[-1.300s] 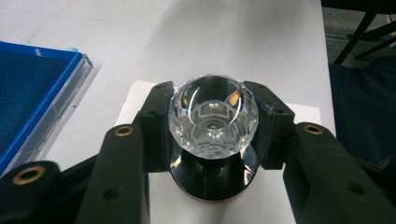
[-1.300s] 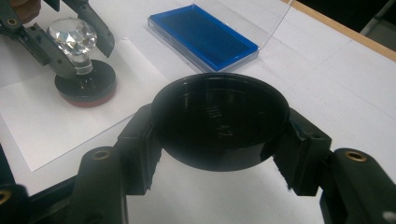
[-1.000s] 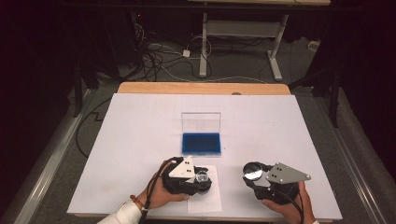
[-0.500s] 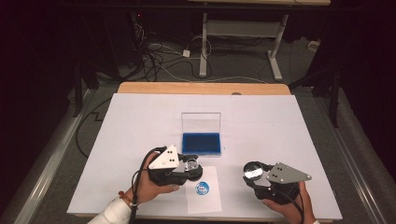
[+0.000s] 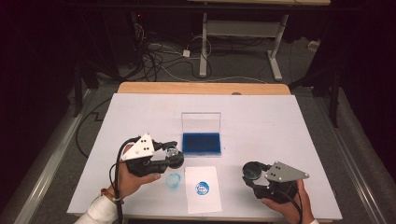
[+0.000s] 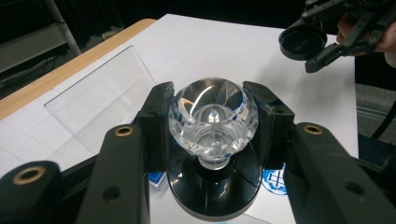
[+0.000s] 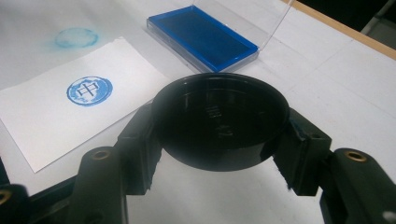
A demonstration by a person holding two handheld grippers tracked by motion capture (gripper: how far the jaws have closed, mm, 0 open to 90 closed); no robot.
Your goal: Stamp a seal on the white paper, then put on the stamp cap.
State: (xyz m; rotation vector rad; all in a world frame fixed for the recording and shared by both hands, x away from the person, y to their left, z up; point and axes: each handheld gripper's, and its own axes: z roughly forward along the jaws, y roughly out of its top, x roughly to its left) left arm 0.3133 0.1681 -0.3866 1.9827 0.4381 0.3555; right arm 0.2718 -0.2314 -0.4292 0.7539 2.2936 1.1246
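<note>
a: the left gripper had just come up off the paper slip and swung away to the left of it, jaws clamped on the crystal-handled stamp.

b: and what did it leave behind on the slip?

a: a round blue print, sitting in the middle of the slip, crisp with a character inside it. so the stamping itself looked done to me.

b: the right gripper?

a: it sat right of the slip, unmoved, jaws closed on the black cap, open side up. i judged capping the stamp was the next job.

b: anything else near the slip?

a: a faint blue smudge on the table cover, just left of the slip, under the lifted stamp. the blue ink pad lay just beyond the slip, its clear lid standing open.

b: and the room?

a: white cover over a wooden tabletop; beyond it, dark floor, tangled cables, a white desk frame.
</note>
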